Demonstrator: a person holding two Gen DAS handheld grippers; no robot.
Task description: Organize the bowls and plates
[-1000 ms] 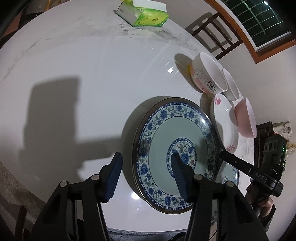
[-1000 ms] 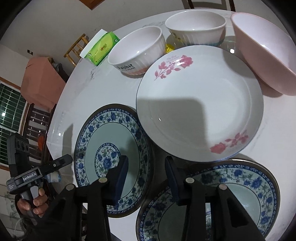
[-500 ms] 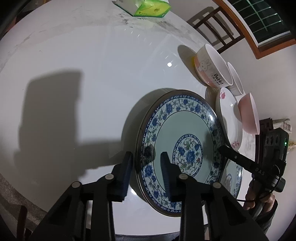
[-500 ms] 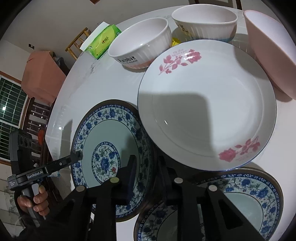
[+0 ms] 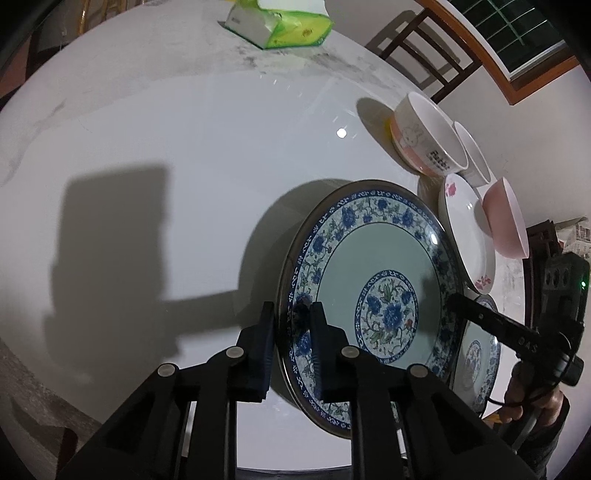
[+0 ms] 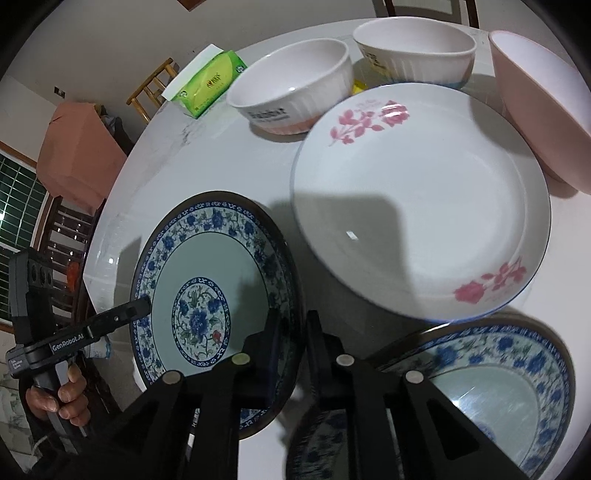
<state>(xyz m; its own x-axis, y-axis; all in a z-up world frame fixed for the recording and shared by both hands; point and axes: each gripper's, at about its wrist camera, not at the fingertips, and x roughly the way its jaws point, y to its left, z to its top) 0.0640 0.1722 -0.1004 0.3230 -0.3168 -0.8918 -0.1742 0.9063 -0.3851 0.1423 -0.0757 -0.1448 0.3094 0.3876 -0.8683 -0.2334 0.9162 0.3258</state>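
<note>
Blue-and-white porcelain fills the middle of both views: a large floral plate (image 5: 373,302) sits on the round white table (image 5: 166,129), and both grippers are clamped on it from opposite sides. The left gripper (image 5: 291,325) has its jaws drawn narrow over the plate's near-left rim, one pad under the edge and one on top of the patterned border. The right gripper (image 6: 293,332) grips the opposite rim the same way, jaws close together around the dark edge. From the left wrist view the plate looks tilted, its left edge raised off the table with a shadow beneath.

A second blue-and-white plate (image 6: 491,384) lies just beside the first, at the lower right of the right wrist view, partly hidden behind the gripper's frame. Above it rests a white plate with pink roses (image 6: 417,206), whose lower rim overlaps the second blue plate's edge. A pink bowl (image 6: 546,103) leans against the rose plate's far right side. Behind the rose plate stand two white ribbed bowls: the rabbit bowl (image 6: 295,85) with dark lettering and a pink base, touching the rose plate's rim, and another ribbed bowl (image 6: 417,51) just beside it.

Farther back on the table lies a green tissue pack (image 5: 280,22), well apart from the dishes. Wooden chairs (image 5: 424,48) stand beyond the table's edge.
</note>
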